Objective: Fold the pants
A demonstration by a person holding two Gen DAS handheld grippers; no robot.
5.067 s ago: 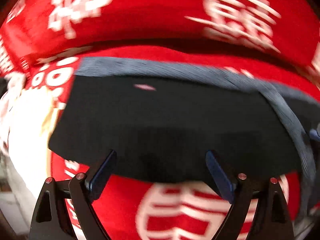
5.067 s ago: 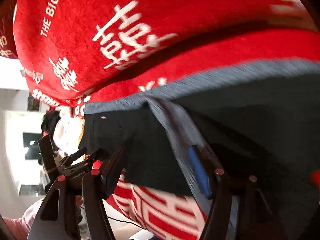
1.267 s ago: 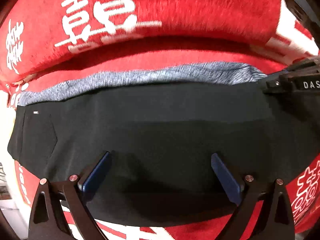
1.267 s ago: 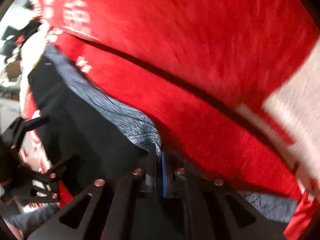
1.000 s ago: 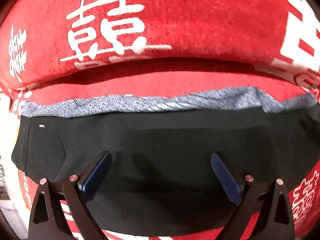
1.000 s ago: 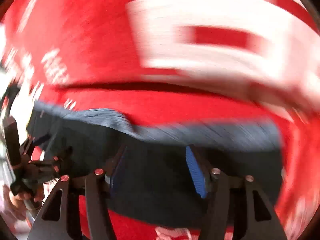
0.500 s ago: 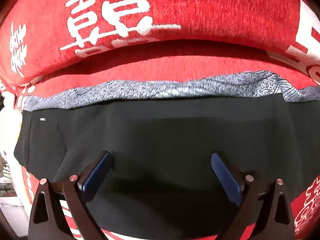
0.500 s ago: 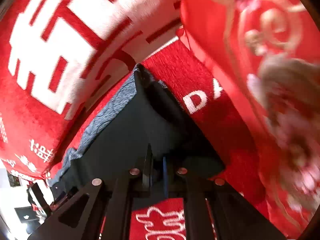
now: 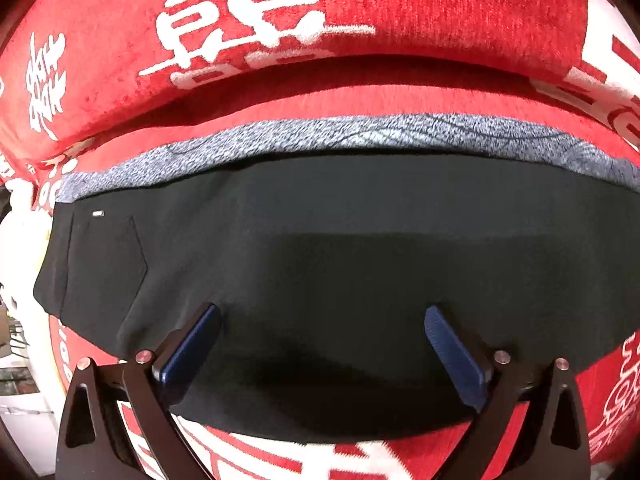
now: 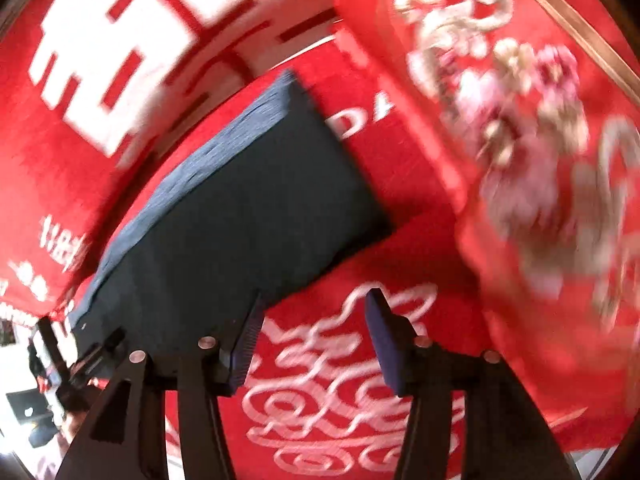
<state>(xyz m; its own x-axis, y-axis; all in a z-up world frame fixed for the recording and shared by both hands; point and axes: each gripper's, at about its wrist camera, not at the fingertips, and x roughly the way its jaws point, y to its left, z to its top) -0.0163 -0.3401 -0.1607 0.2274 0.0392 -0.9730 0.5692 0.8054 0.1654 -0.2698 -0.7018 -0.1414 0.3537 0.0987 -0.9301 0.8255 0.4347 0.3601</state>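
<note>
Lying folded on the red cover [image 9: 400, 104], pants [image 9: 340, 248] sit flat w/ grey waistband [image 9: 360, 136] on top edge. Left gripper [image 9: 320, 344] is spread wide over them, nothing pinched. Right gripper [image 10: 312, 336] is opening beside the pants' corner, only cover between its pads.

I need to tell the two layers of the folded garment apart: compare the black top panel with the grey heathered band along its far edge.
The black top panel is plain, smooth and dark; the grey heathered band is pale, speckled and faintly wrinkled. The panel is broad and fills most of the view, while the band is a narrow strip peeking out beyond it. The panel carries a stitched pocket; the band shows none. Both lie flat on the red patterned cloth.
</note>
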